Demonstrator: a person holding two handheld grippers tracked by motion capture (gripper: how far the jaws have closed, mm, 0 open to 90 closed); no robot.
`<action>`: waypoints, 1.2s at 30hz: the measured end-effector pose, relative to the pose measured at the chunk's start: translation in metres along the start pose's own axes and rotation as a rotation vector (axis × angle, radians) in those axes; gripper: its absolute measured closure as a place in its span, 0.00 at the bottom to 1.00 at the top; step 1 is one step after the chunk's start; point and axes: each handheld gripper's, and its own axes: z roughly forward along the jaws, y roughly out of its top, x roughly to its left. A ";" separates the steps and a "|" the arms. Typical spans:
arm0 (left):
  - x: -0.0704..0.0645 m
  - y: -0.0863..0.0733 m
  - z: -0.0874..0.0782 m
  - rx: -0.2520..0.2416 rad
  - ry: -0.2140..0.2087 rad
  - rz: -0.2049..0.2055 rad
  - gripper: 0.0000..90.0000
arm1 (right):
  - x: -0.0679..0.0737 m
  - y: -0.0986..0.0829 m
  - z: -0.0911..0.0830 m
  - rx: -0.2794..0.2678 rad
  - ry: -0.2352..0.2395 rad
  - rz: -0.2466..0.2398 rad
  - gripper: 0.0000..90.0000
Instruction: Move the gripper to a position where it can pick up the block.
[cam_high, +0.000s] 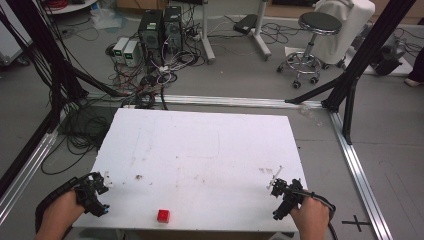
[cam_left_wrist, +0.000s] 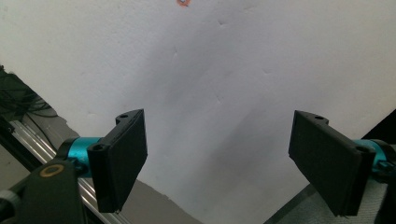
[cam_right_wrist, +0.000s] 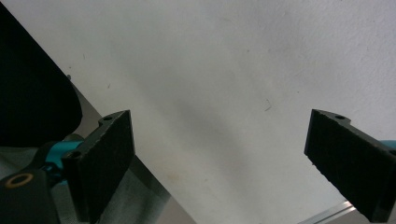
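A small red cube (cam_high: 163, 215) sits on the white table (cam_high: 200, 150) near its front edge, a little left of the middle. My left gripper (cam_high: 100, 184) hovers over the front left corner, held by a hand. In the left gripper view this gripper (cam_left_wrist: 219, 163) is open, its black jaws wide apart over bare white board. My right gripper (cam_high: 276, 184) is held at the front right corner. The right gripper view has this gripper (cam_right_wrist: 219, 163) open too, nothing between its jaws. The cube lies between both grippers, apart from each.
Faint brown stains (cam_high: 138, 177) mark the board. Black frame posts (cam_high: 360, 55) and aluminium rails (cam_high: 360, 165) flank the table. Behind it, computer boxes (cam_high: 160, 27), tangled cables (cam_high: 145, 85) and a rolling stool (cam_high: 312, 35) stand on the floor.
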 end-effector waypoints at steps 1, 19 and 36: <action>0.000 0.000 0.000 -0.003 0.001 -0.002 0.22 | 0.000 0.000 0.000 0.000 -0.002 0.004 0.09; -0.001 0.000 -0.003 0.001 0.003 0.010 0.22 | 0.001 0.001 -0.005 -0.014 -0.003 -0.001 0.09; -0.008 0.019 0.001 -0.003 -0.014 0.178 0.22 | 0.002 -0.002 -0.009 -0.042 -0.003 0.001 0.09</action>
